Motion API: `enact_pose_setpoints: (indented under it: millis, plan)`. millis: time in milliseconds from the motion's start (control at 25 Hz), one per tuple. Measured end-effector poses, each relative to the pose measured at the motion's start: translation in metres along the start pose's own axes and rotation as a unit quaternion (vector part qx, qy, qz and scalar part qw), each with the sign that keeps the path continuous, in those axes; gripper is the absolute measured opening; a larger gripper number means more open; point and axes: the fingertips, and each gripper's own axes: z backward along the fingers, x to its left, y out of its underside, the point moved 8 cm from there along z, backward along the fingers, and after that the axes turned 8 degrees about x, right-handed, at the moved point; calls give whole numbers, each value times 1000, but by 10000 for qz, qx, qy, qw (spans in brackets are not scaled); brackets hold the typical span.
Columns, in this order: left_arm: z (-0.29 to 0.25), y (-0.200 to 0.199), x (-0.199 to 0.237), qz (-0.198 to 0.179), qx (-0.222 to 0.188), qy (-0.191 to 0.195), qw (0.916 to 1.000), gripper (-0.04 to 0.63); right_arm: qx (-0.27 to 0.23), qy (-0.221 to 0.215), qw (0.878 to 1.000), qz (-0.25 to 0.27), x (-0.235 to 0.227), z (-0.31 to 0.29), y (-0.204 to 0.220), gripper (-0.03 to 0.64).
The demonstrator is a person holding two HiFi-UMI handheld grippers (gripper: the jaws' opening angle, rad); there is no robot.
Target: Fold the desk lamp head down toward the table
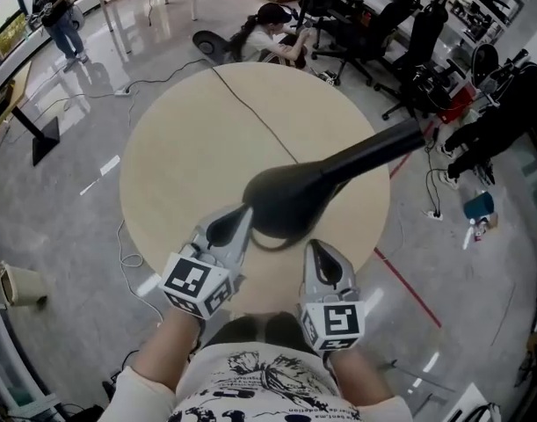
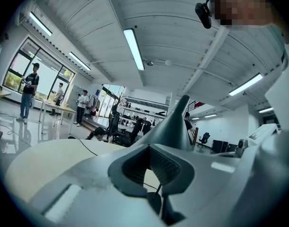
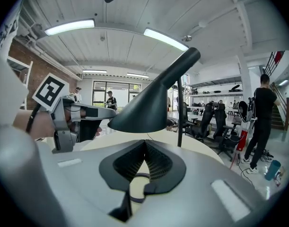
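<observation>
The black cone-shaped desk lamp head (image 1: 281, 202) hangs above the near side of the round beige worktop (image 1: 185, 139). The left gripper (image 1: 234, 226) and right gripper (image 1: 319, 253) sit just beside it, jaws nearly together and empty. Pushing the smooth shade ungripped could slip off it or tip the lamp.

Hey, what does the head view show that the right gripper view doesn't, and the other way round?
Head view only: the table's whole round outline, and the marker cube on the right gripper. Right gripper view only: the lamp's thin upright pole. Both: the black lamp head and the left gripper beside it.
</observation>
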Motion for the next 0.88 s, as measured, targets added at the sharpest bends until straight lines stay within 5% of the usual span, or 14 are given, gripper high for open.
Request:
enact_pose_setpoints:
  millis: [640, 880]
  plan:
    - [-26, 20, -14, -1, 85, 29, 10000, 5, 36, 95, 9999, -36, -19, 7, 9, 9]
    - [-10, 12, -18, 14, -27, -266, 9996, 5, -43, 144, 9999, -18, -5, 13, -1, 9]
